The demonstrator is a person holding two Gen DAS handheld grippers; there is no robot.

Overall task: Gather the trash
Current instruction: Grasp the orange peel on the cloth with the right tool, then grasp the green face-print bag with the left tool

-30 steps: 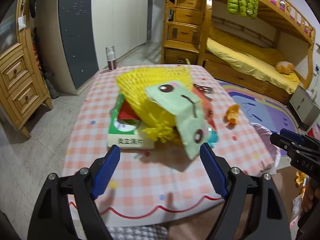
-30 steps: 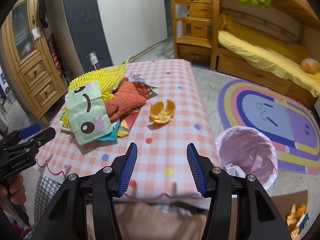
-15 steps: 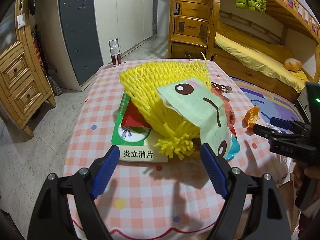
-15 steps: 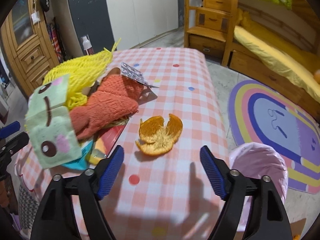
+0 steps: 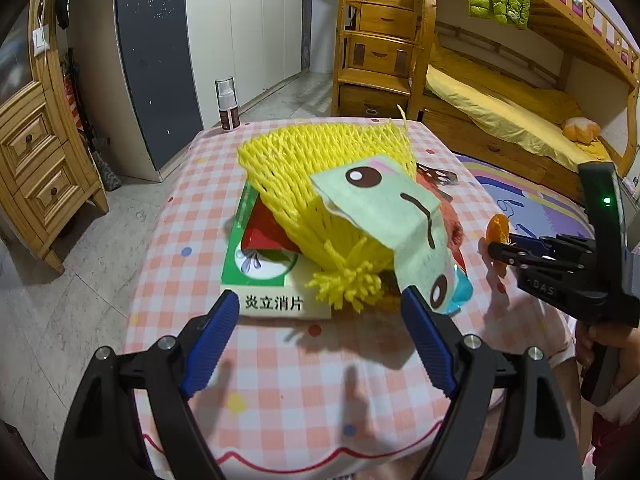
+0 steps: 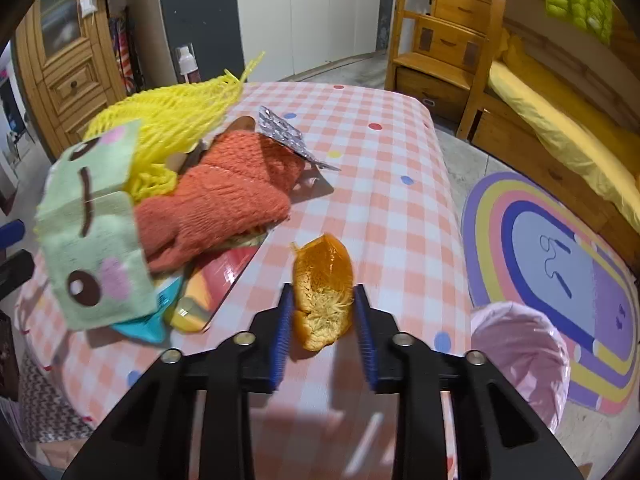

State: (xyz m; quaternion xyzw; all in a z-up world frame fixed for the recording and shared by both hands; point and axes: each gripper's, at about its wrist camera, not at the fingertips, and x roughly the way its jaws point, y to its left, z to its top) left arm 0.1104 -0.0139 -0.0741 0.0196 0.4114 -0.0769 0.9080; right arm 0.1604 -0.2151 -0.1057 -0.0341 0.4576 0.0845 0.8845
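Orange peel sits pinched between the blue pads of the right gripper, jaws closed onto its sides; whether it is lifted off the checked worktop or touching it cannot be told. From the left wrist view the same peel shows at the tip of the right gripper, over the worktop's right side.

Left gripper hovers with jaws spread wide, holding nothing, its pads either side of the pile's near edge. Bare checked cloth lies below it, down to the scalloped red border at the near rim.

Pile, near to far: green-and-white box printed "炎立消片" on its front face; yellow foam net draped over it; pale green cloth with a cartoon face on top; orange knit glove and silver blister pack toward the right.

Right of the worktop edge, on the floor, a bin with a pink liner stands open, just beside the rainbow rug.

Far end: spray bottle at the back left corner. Black gripper body reads "DAS".
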